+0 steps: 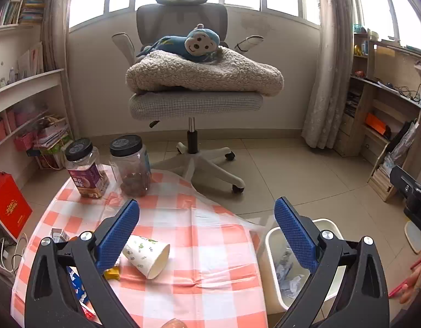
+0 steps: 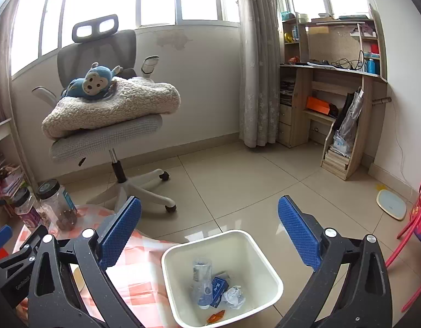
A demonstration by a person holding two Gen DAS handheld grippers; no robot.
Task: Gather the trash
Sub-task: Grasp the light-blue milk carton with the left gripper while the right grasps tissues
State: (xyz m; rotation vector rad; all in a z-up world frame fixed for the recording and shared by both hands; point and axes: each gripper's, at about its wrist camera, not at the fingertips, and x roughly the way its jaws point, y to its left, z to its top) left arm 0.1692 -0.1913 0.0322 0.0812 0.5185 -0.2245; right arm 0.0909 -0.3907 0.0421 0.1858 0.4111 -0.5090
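Trash bin (image 2: 265,270) on the tiled floor, just right of the checked table (image 1: 210,246); paper cup (image 1: 146,257) lies on its side on the cloth.

Left gripper (image 1: 206,229) jaws wide apart, holding nothing, over the table's near edge; cup just beside its left finger. Right gripper (image 2: 209,227) also wide open and empty, above the bin. Right view looks into the bin: plastic bottle (image 2: 202,278), blue box (image 2: 218,287), crumpled paper (image 2: 233,296), orange wrapper (image 2: 216,316). Left view shows two black-lidded jars (image 1: 109,166) at the table's far left. Office chair (image 1: 194,82) with blanket and plush monkey (image 1: 194,43) stands by the far window wall; wooden desk shelf (image 2: 347,87) far right.
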